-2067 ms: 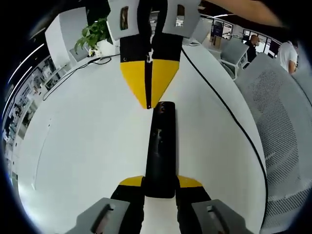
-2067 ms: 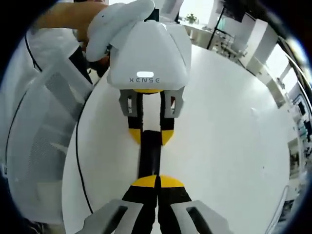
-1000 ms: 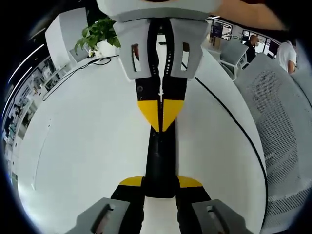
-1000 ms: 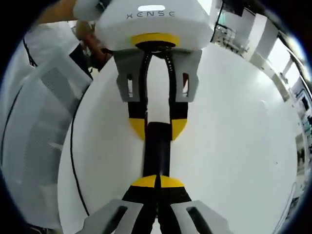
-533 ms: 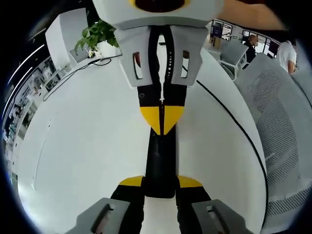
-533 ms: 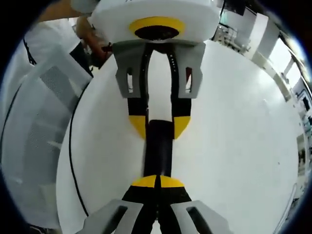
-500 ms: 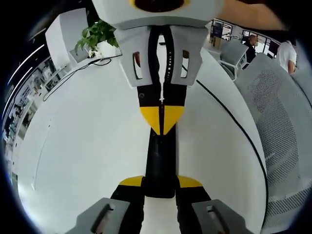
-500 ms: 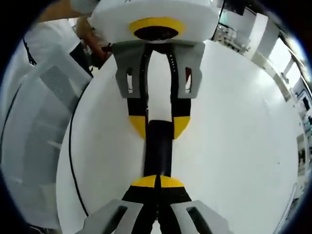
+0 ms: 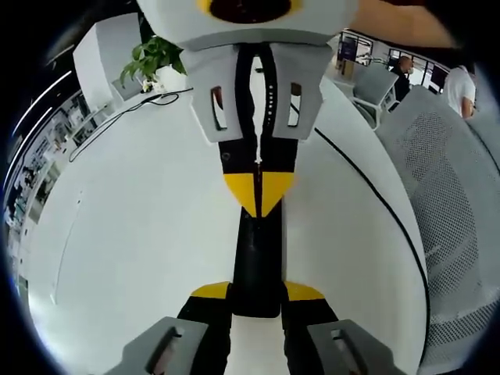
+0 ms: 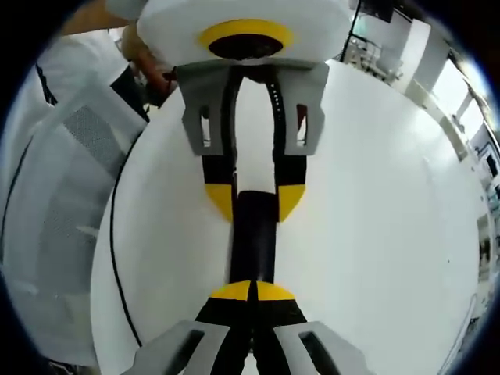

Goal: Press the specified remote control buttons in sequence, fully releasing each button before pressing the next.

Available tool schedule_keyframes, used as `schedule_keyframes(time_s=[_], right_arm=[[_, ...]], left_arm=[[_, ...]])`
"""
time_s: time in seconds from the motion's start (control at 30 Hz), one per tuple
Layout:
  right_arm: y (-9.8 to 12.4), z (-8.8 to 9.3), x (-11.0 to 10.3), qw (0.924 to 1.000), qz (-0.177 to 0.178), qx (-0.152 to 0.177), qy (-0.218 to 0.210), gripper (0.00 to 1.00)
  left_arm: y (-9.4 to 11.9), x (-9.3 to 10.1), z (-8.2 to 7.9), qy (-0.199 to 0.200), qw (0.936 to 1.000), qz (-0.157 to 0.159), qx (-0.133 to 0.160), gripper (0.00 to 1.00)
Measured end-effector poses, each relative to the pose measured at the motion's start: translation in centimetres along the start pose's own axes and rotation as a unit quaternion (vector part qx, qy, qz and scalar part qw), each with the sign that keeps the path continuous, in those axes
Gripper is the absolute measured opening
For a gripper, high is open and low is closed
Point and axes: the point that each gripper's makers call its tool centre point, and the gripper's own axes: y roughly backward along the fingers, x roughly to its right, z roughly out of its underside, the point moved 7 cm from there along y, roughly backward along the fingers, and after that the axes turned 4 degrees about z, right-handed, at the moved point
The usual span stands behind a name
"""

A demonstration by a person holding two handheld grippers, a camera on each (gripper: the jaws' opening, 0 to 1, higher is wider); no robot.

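1. Since two seconds ago, my right gripper [image 9: 257, 205] is coming nearer, its clenched fingers tipping onto the remote [image 9: 257, 258].
2. My left gripper [image 9: 257, 291] is grasping the remote's near end above the white tabletop [image 9: 133, 234].
3. Its long axis is running straight between both grippers.

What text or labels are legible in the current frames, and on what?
None legible.
Remote control: button markings too dark and blurred to read.
Right gripper and left gripper housings: no brand lettering in sight.
Background office signage: too small to read.
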Motion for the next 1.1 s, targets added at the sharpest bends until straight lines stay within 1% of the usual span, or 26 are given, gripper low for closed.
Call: schedule_keyframes(time_s=[0.27, 0.67, 0.97, 1.1], right_arm=[[-0.09, -0.22, 0.02, 0.9998, -0.001, -0.014, 0.01, 0.0], [0.01, -0.04, -0.09, 1.0, 0.005, -0.002, 0.0, 0.0], [0.08, -0.08, -0.14, 1.0, 0.008, 0.0, 0.006, 0.0], [0.66, -0.17, -0.15, 0.9999, 0.013, 0.004, 0.008, 0.0]], left_arm=[[-0.03, 0.01, -0.01, 0.0, 1.0, 0.001, 0.0, 0.23], [-0.01, 0.1, -0.06, 0.001, 1.0, -0.001, -0.003, 0.24], [-0.01, 0.1, -0.02, 0.002, 1.0, -0.001, -0.004, 0.24], [-0.03, 0.15, -0.03, 0.002, 1.0, 0.0, -0.003, 0.24]])
